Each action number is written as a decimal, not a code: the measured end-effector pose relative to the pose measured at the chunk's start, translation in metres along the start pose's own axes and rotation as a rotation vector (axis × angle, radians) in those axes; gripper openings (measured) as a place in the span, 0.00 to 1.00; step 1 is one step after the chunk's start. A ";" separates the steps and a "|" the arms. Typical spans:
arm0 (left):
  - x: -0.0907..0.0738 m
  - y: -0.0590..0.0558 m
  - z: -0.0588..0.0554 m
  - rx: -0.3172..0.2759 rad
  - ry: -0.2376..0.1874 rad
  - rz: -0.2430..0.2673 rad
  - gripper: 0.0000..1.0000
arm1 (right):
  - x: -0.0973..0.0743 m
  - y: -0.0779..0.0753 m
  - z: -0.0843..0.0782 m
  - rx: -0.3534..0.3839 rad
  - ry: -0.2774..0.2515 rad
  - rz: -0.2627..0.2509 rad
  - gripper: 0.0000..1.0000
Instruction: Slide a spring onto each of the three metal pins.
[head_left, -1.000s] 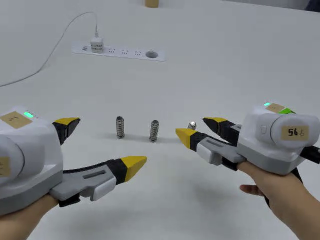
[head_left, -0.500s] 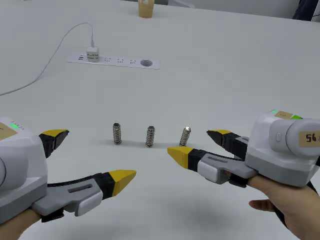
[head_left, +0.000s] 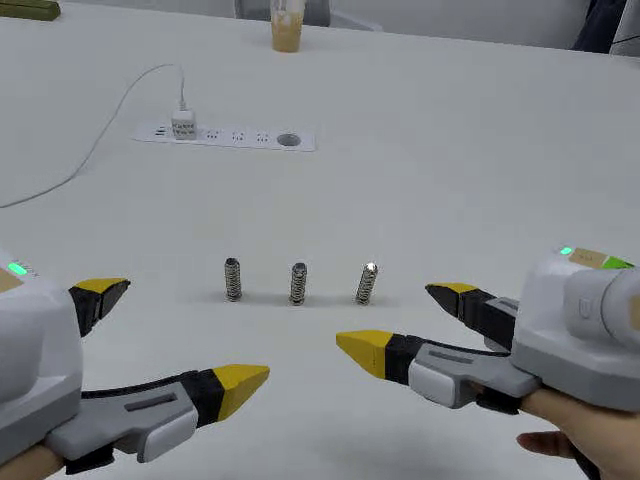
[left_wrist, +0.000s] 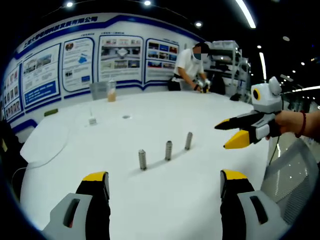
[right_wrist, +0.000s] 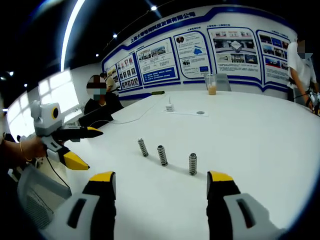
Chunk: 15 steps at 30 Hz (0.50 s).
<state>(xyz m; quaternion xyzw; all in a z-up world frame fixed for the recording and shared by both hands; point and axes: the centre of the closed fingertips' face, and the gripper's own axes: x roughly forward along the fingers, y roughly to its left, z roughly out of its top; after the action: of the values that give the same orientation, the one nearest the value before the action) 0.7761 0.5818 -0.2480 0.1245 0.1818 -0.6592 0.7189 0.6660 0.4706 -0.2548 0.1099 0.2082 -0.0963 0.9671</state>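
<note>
Three springs (head_left: 298, 283) stand upright in a row on the white table (head_left: 450, 170), apparently already sleeved over their pins (head_left: 371, 268), so the left gripper (head_left: 175, 333) and right gripper (head_left: 398, 318) hover just short of the row, jaws spread and empty, likely with nothing left to seat

Three springs (head_left: 233, 279) (head_left: 298, 283) (head_left: 367, 284) are standing in line; one power strip (head_left: 225, 137) and one cup (head_left: 286, 28) are sitting far; two grippers (head_left: 182, 333) (head_left: 395, 318) are hovering near.

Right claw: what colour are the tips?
Yellow tips on black fingers, on the right claw. It shows best in the head view.
</note>
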 end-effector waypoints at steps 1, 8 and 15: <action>-0.001 0.000 0.000 0.002 0.002 0.000 0.94 | -0.001 0.001 -0.001 -0.006 0.003 0.003 0.77; -0.006 -0.002 -0.002 0.006 0.007 0.003 0.95 | -0.010 0.004 -0.008 -0.011 0.024 0.006 0.81; -0.008 -0.007 -0.004 0.015 0.018 -0.007 0.95 | -0.015 0.007 -0.011 -0.012 0.031 0.002 0.83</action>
<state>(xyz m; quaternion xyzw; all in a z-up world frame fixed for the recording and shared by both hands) 0.7687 0.5905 -0.2479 0.1350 0.1838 -0.6618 0.7142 0.6499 0.4826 -0.2571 0.1058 0.2235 -0.0927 0.9645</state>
